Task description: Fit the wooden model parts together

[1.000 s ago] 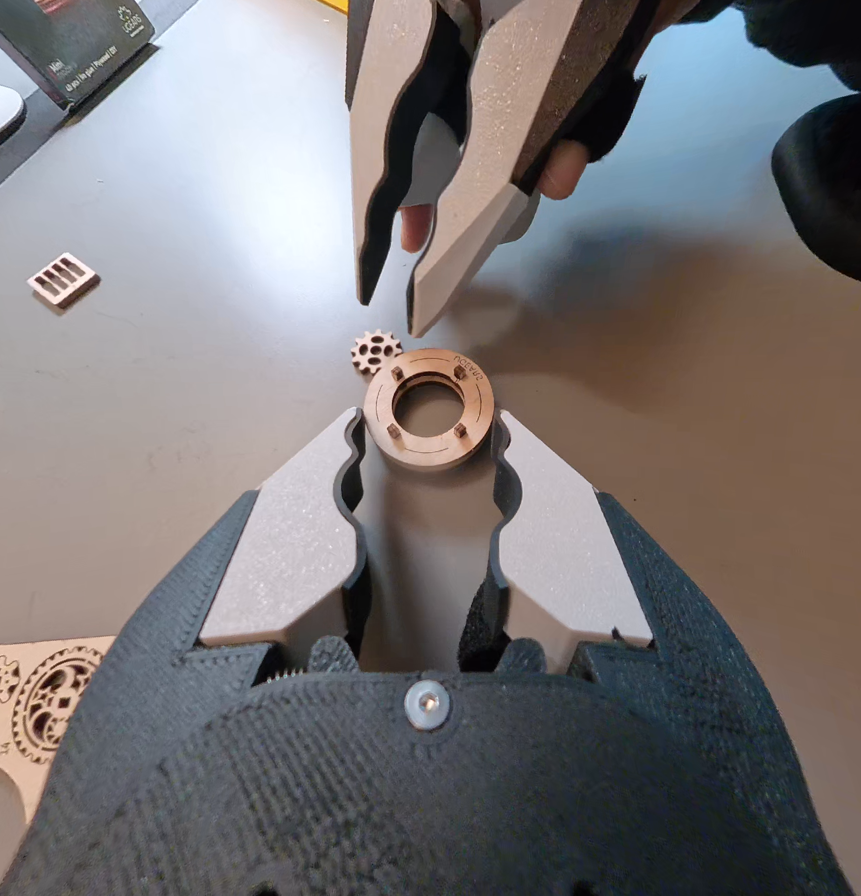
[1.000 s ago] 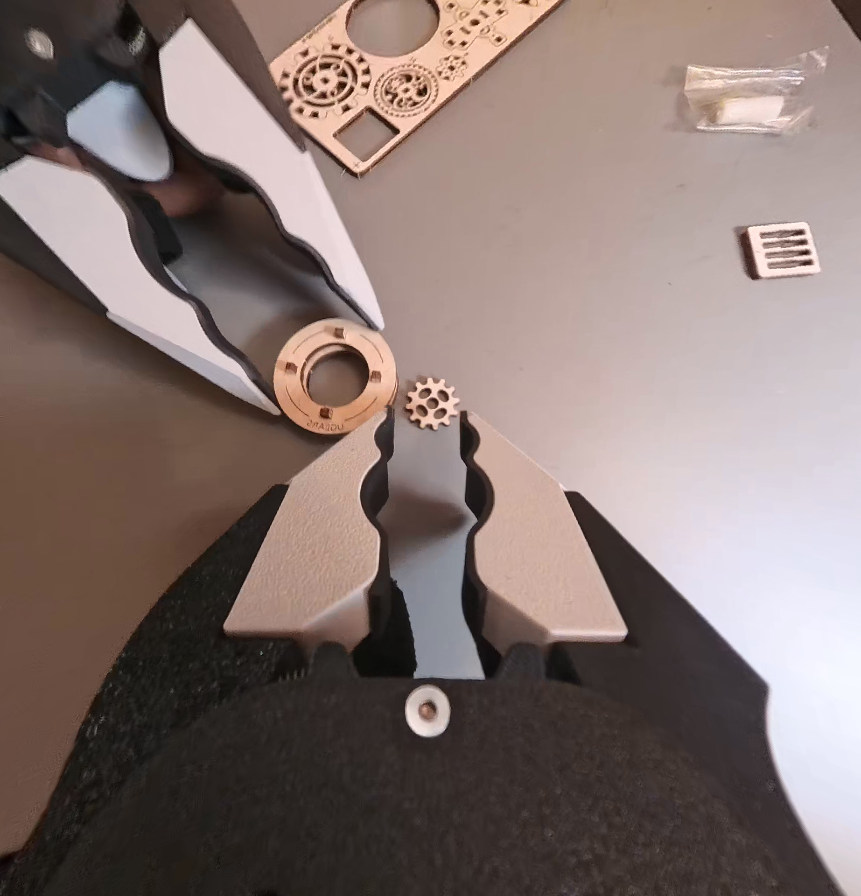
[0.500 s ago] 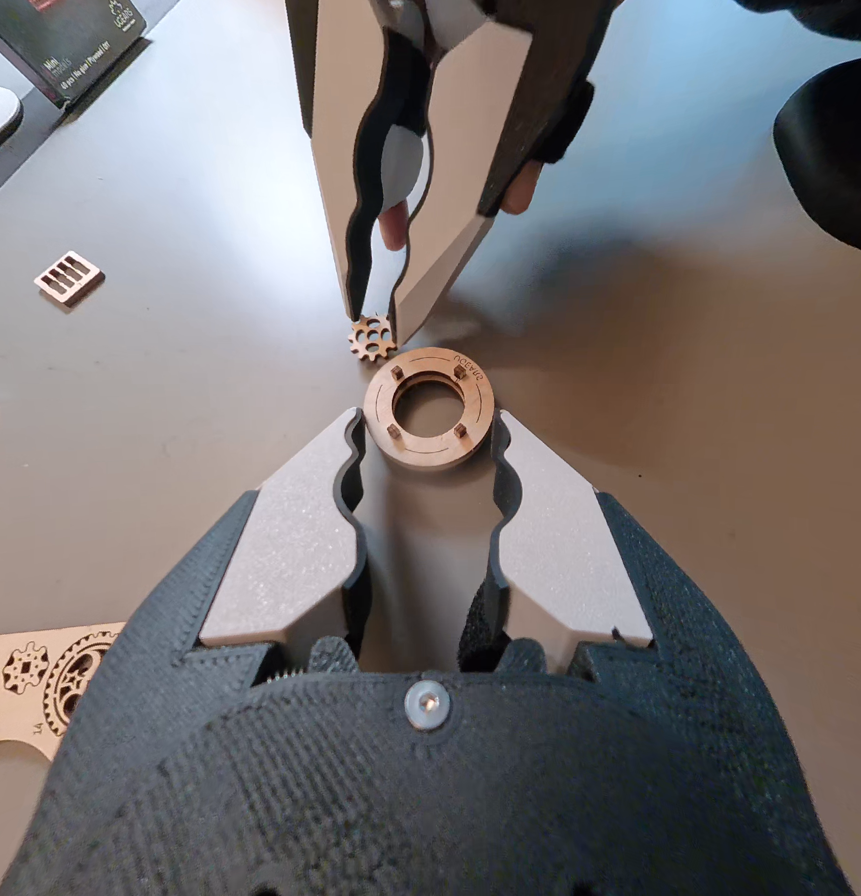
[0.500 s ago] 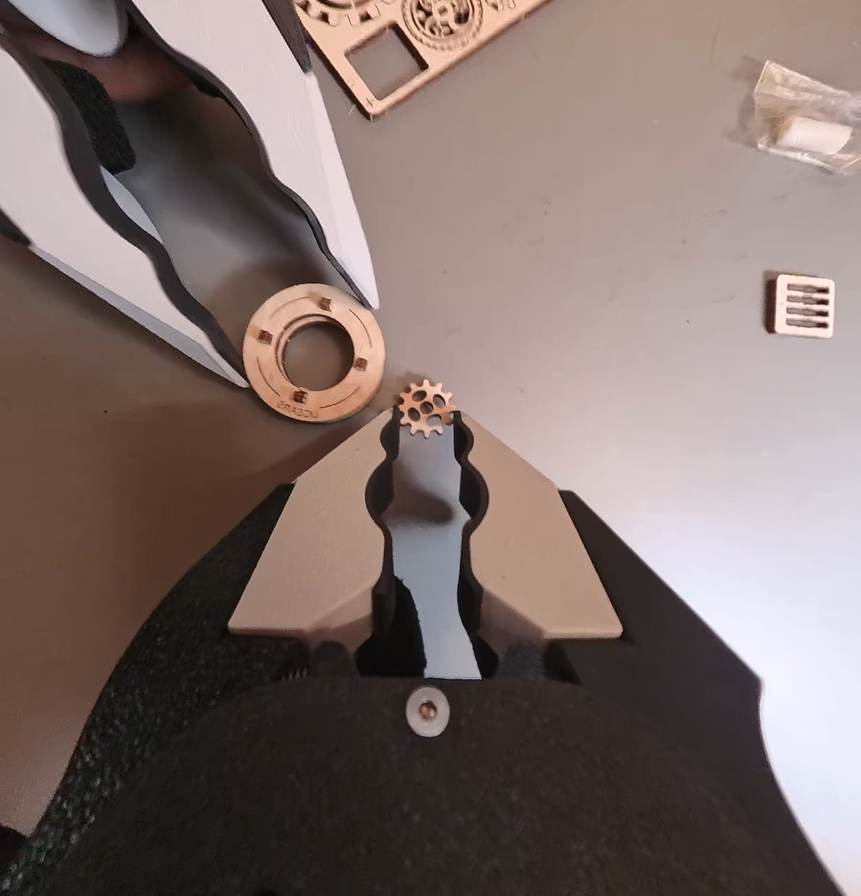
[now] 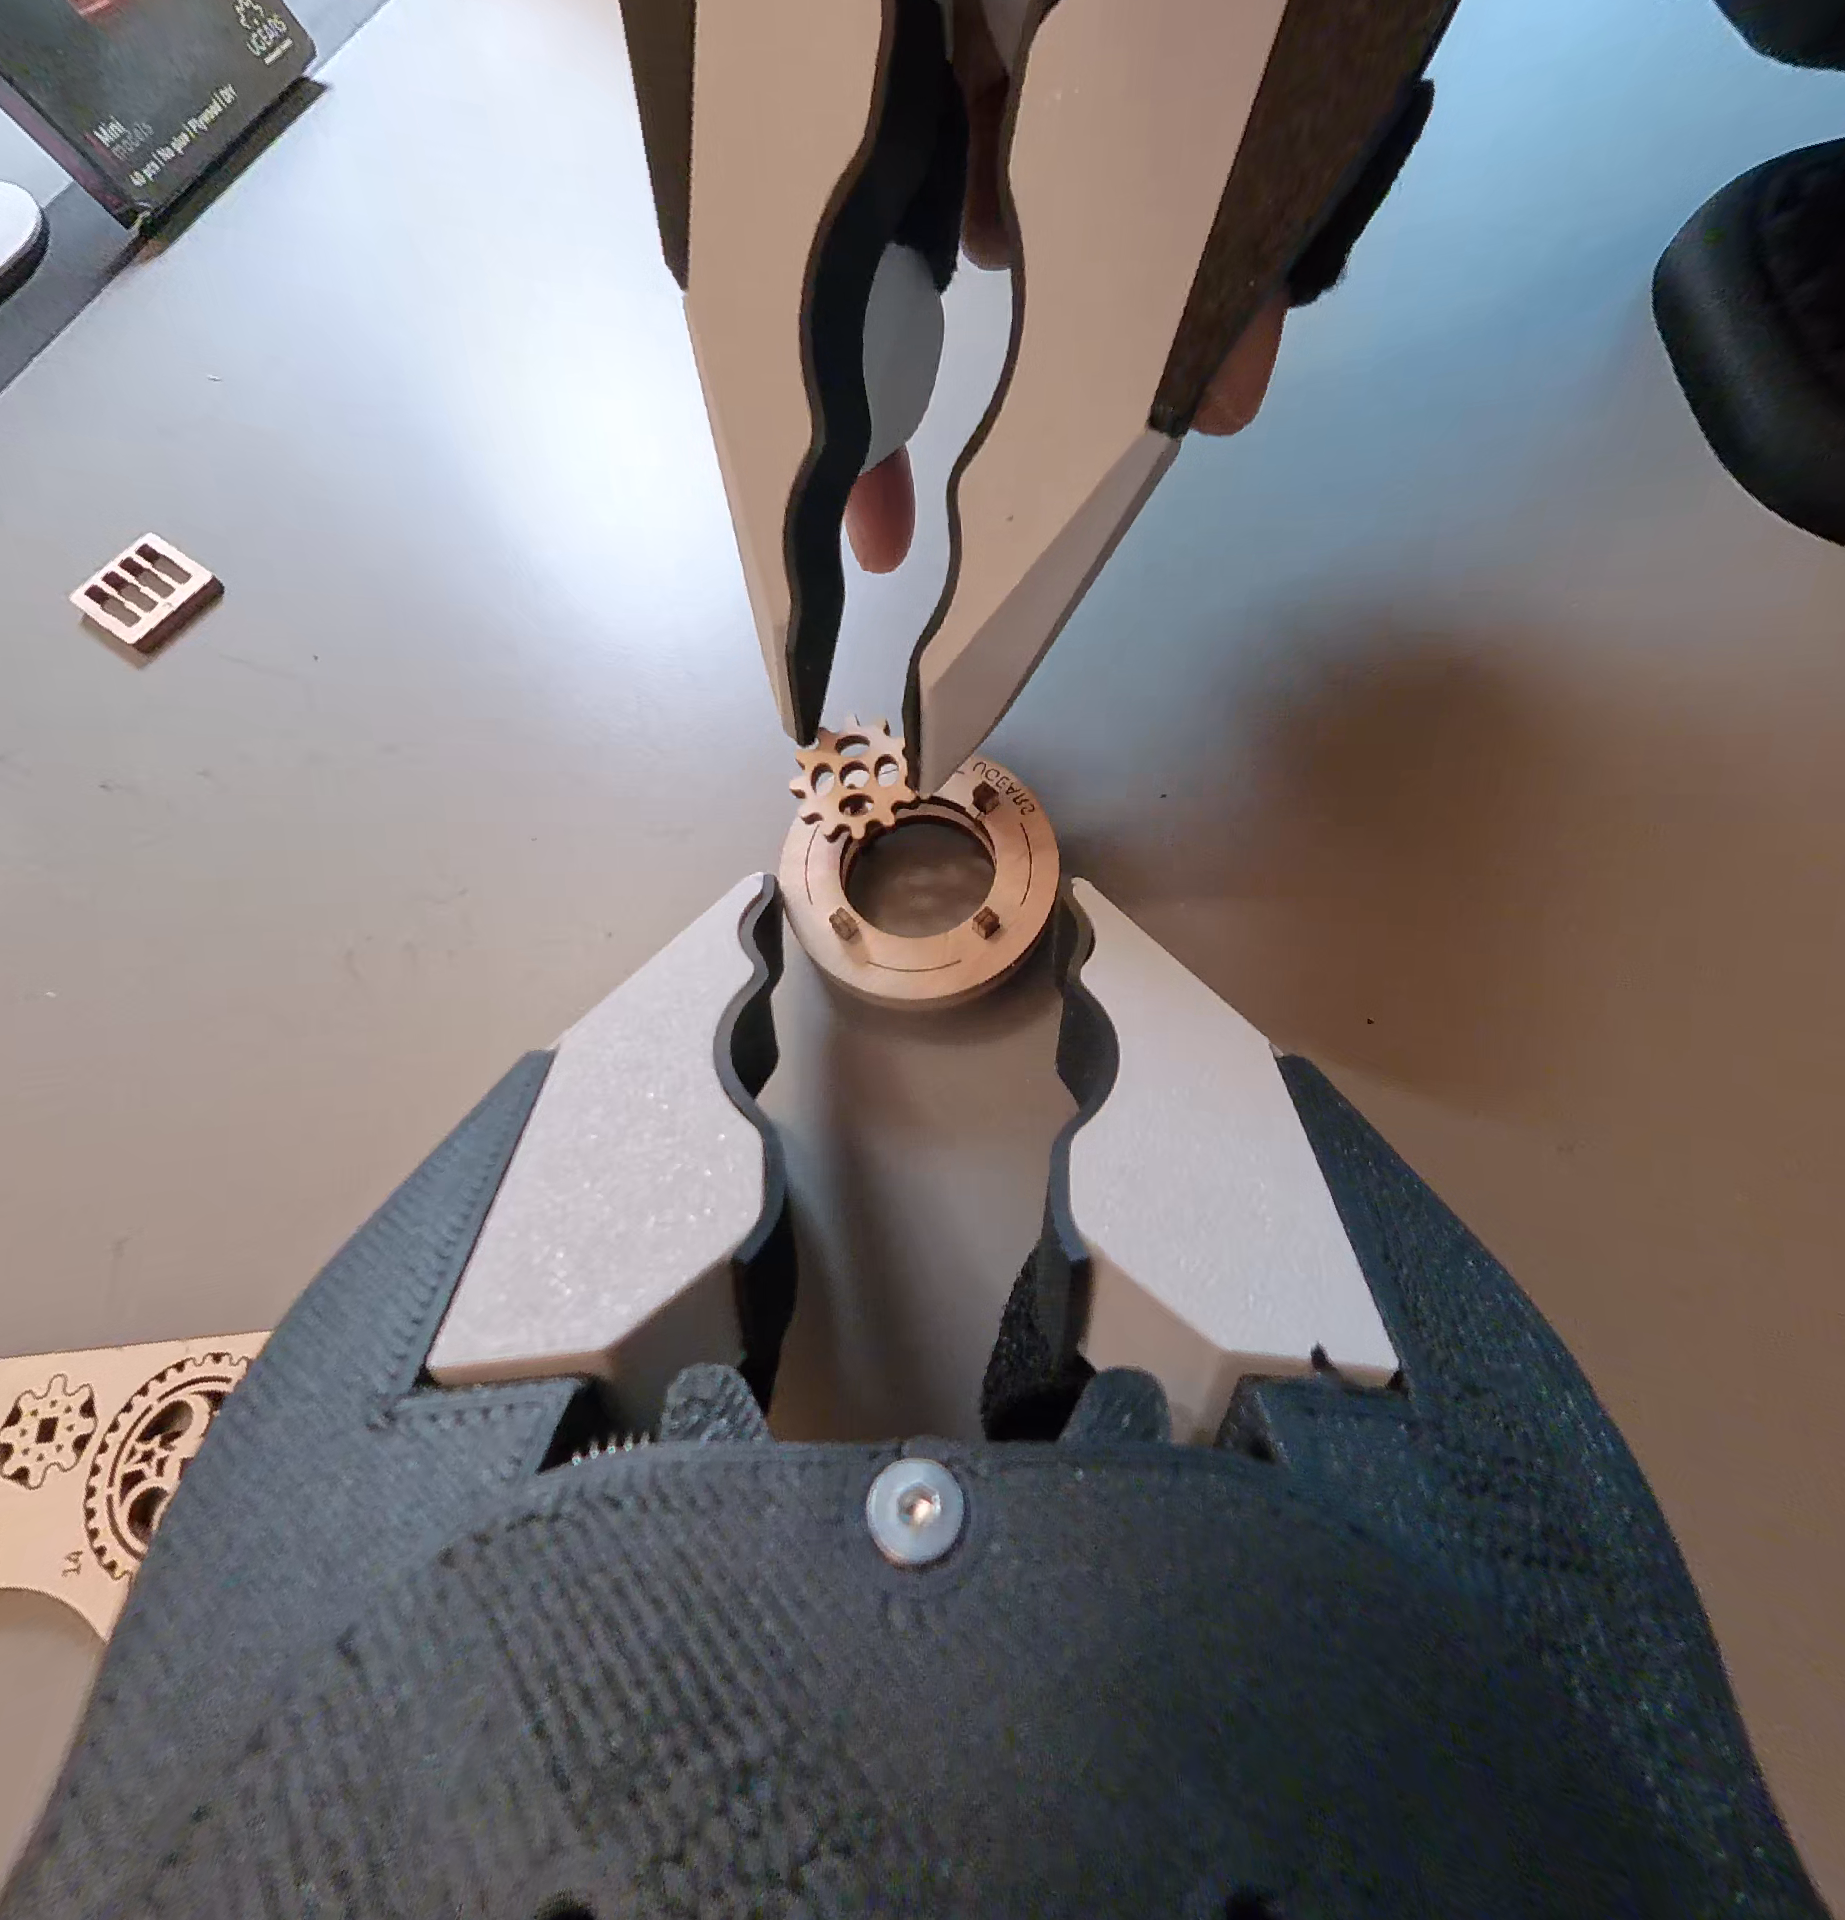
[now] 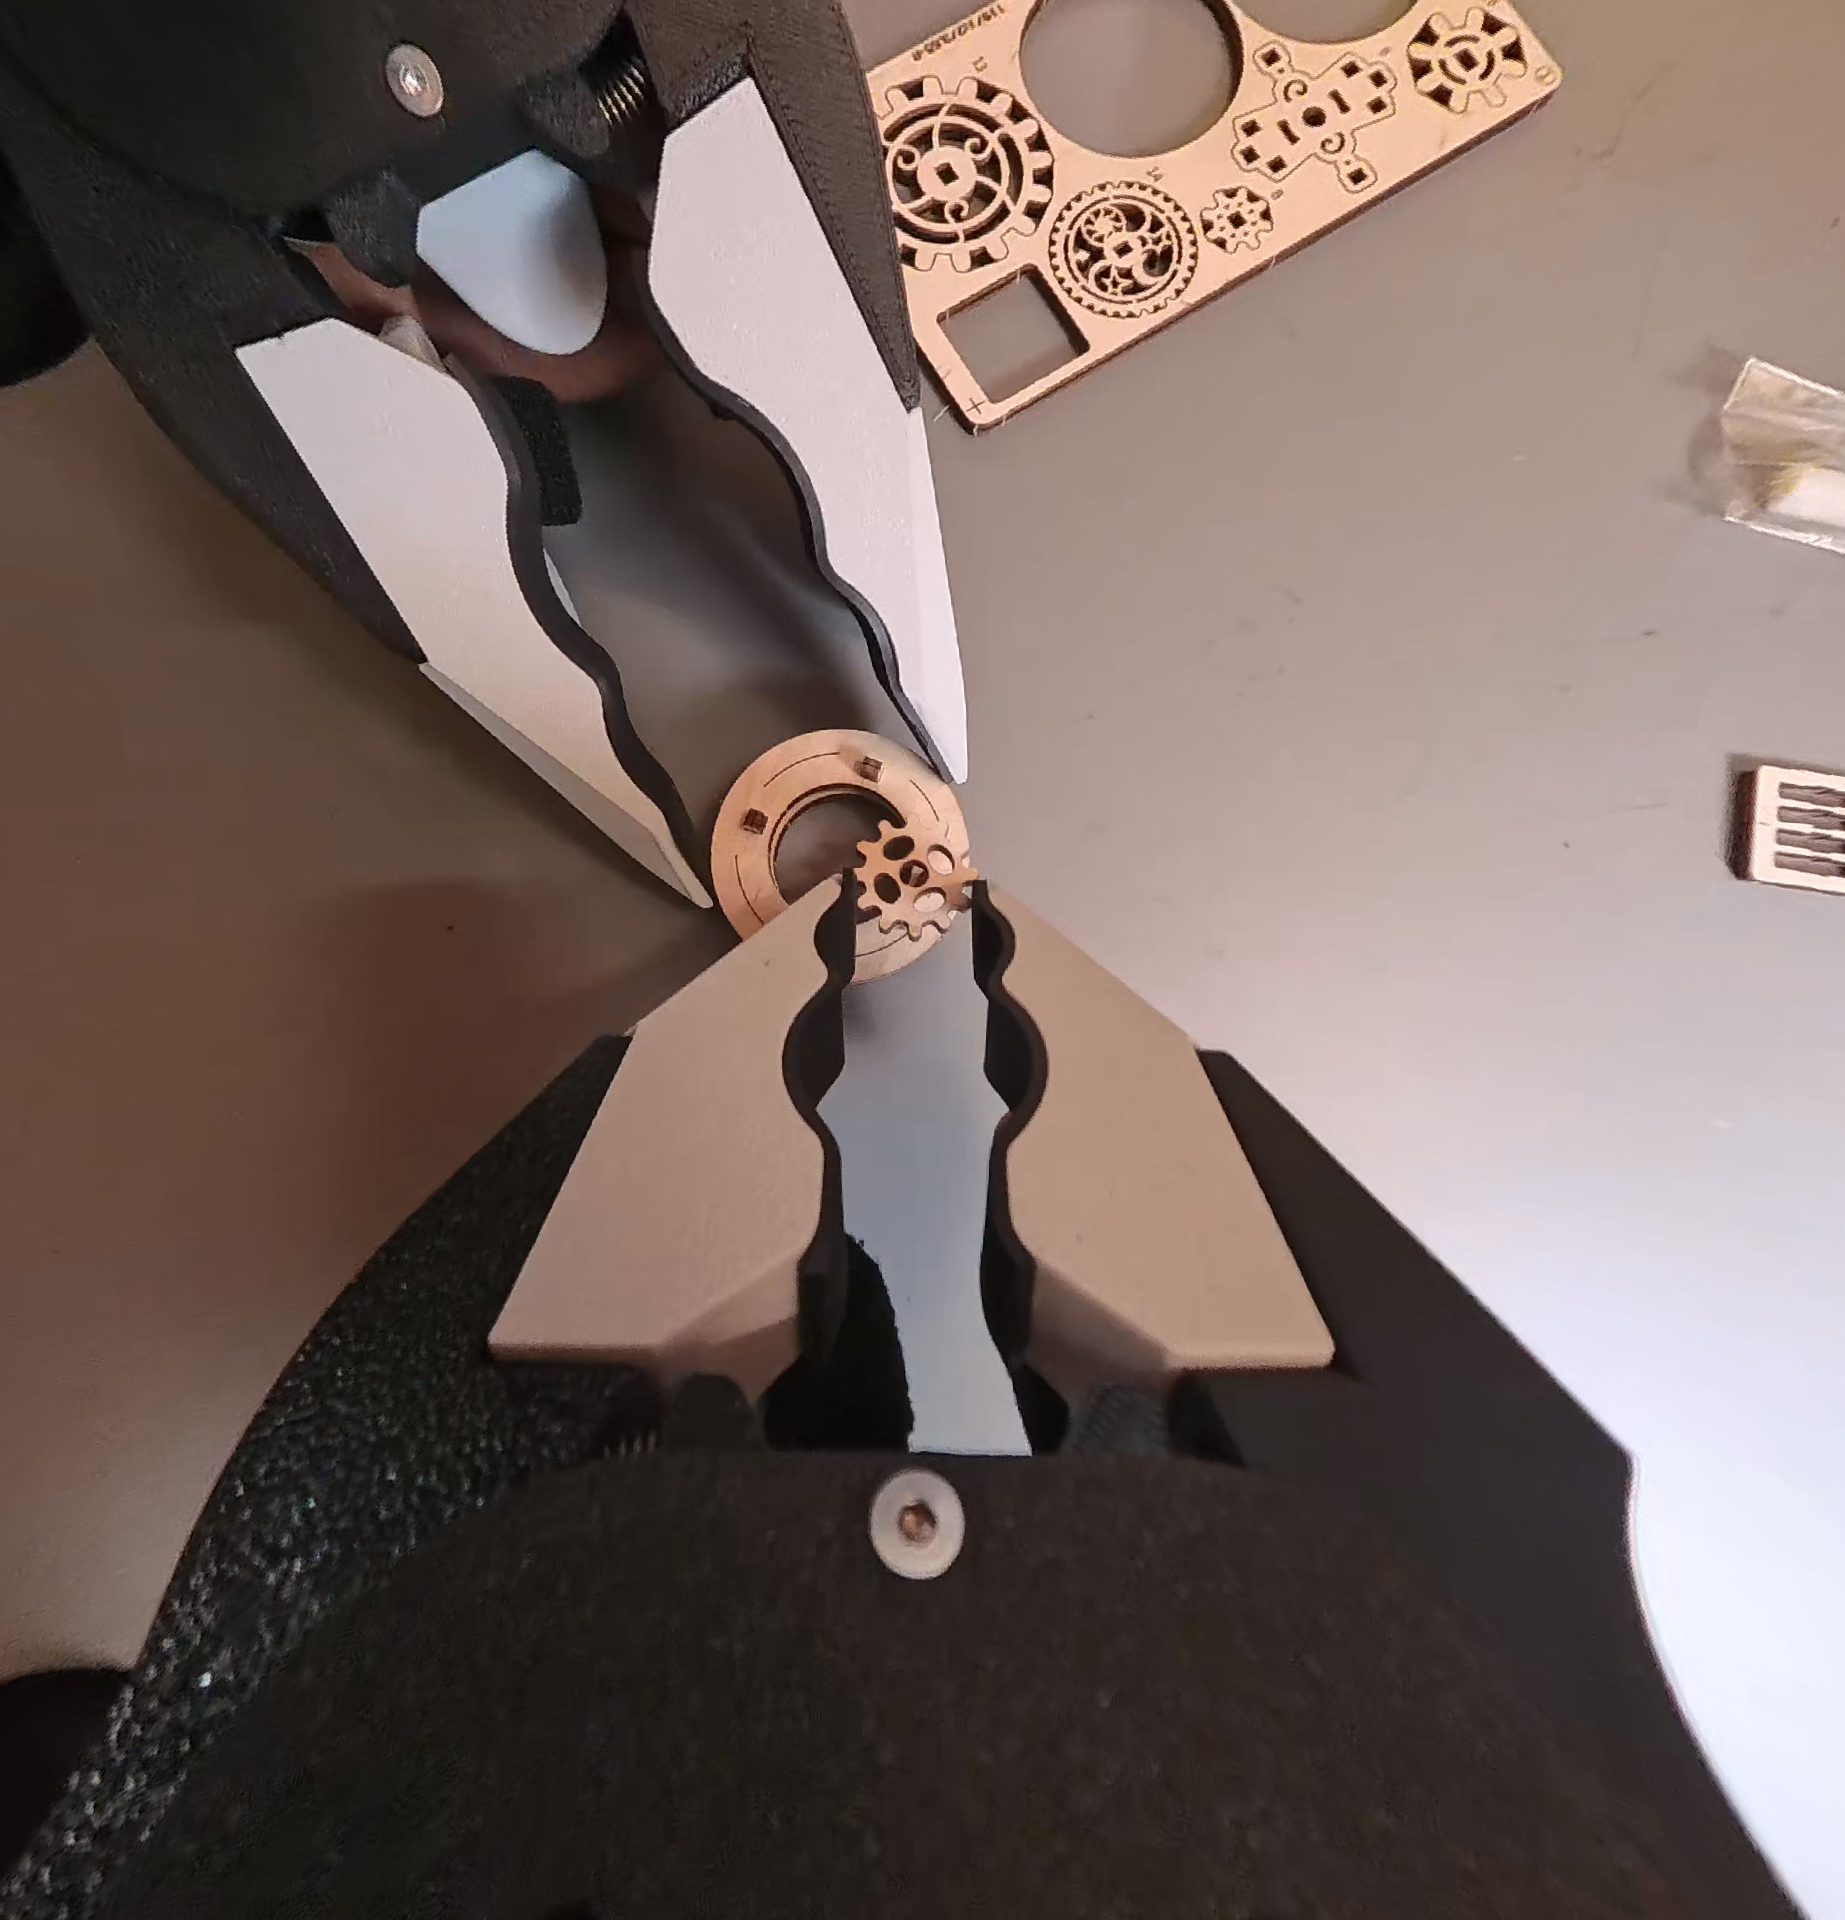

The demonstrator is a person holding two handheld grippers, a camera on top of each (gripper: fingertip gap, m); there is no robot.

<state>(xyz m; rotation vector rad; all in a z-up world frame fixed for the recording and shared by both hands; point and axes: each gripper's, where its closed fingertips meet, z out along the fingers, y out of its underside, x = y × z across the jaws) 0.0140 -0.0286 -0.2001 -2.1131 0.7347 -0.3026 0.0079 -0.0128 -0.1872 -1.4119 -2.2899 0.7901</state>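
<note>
Tabletop [image 5: 378,831], grey and matt, is seen filling both views and carrying all the parts. Left tongs [image 5: 918,894] are found low in the centre of the left wrist view, spread wide, with their tips flanking the wooden ring [image 5: 919,914] on either side; whether the tips touch the ring cannot be told. Right tongs [image 6: 913,894] are seen in the centre of the right wrist view, closed on the small gear [image 6: 910,885], which is pinched by its edges between the two tips. In the left wrist view the same tongs are seen descending from the top of the frame, with fingers of the person [image 5: 882,520] visible behind them.

Wooden parts sheet [image 6: 1209,197], with gears cut into it and several openings, is located at the upper right of the right wrist view. A clear plastic bag [image 6: 1801,468] is noted at the right edge, and below it a small slotted wooden grille [image 6: 1806,844].

The wooden ring lies flat on the tabletop at frame centre, with small square pegs standing on its upper face. The small gear, pierced with round holes, is held tilted over the ring's rim and overlaps part of its central hole.
</note>
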